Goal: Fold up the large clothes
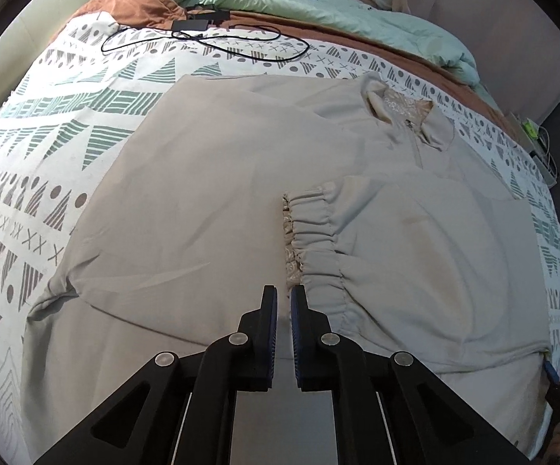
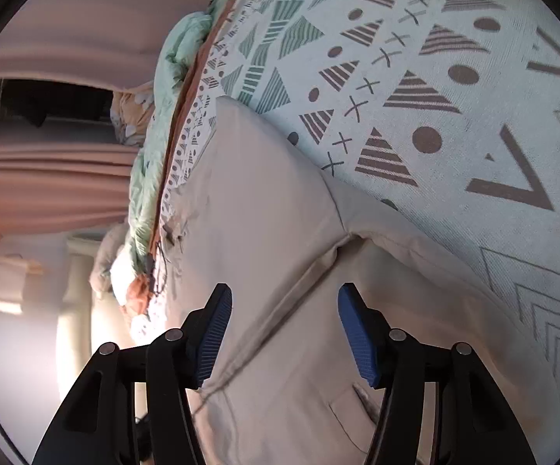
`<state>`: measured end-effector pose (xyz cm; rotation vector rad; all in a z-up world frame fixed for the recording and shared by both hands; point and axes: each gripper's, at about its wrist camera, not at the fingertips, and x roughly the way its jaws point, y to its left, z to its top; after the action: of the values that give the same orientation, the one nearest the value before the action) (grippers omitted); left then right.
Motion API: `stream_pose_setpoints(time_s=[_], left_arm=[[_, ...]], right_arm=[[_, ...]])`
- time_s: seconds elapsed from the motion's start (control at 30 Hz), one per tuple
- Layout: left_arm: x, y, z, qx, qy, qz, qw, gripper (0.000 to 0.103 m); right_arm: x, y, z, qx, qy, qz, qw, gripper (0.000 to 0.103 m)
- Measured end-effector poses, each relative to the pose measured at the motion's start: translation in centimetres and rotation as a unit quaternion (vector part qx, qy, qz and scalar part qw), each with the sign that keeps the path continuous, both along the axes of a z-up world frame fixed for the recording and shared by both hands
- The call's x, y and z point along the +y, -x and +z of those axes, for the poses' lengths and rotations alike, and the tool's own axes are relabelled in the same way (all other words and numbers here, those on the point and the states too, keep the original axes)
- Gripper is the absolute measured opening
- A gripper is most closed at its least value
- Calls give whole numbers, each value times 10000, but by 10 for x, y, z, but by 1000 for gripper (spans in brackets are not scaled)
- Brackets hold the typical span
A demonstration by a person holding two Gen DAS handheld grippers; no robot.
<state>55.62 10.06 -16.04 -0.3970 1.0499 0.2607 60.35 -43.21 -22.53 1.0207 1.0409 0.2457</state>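
Jacket (image 1: 210,193) is lying flat on the bed (image 1: 47,147), while the left gripper (image 1: 284,302) is hovering clenched and empty, and the right gripper (image 2: 286,302) is gaping released above it.

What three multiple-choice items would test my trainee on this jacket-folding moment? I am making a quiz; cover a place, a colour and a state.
1. Where does the black cable lie?
A. on the jacket
B. on the bedspread beyond the jacket
C. on the floor

2. What colour is the jacket?
A. beige
B. navy
C. red

3. How do the right gripper jaws stand?
A. shut on a sleeve
B. open over the jacket
C. shut on nothing

Key: B, the cable loops on the patterned bedspread; A, pale beige cloth; B, a wide gap shows between the pads.
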Motion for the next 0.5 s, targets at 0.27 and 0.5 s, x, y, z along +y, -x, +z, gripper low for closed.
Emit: stream_pose_setpoints(time_s=[0.27, 0.5], left_arm=[[-4, 63, 49, -633, 31, -188, 9978, 80], [-1, 130, 79, -927, -78, -332, 9951, 80]], right_arm=[[8, 46, 24, -402, 658, 7, 9970, 74], [-1, 119, 45, -998, 968, -260, 9899, 85]])
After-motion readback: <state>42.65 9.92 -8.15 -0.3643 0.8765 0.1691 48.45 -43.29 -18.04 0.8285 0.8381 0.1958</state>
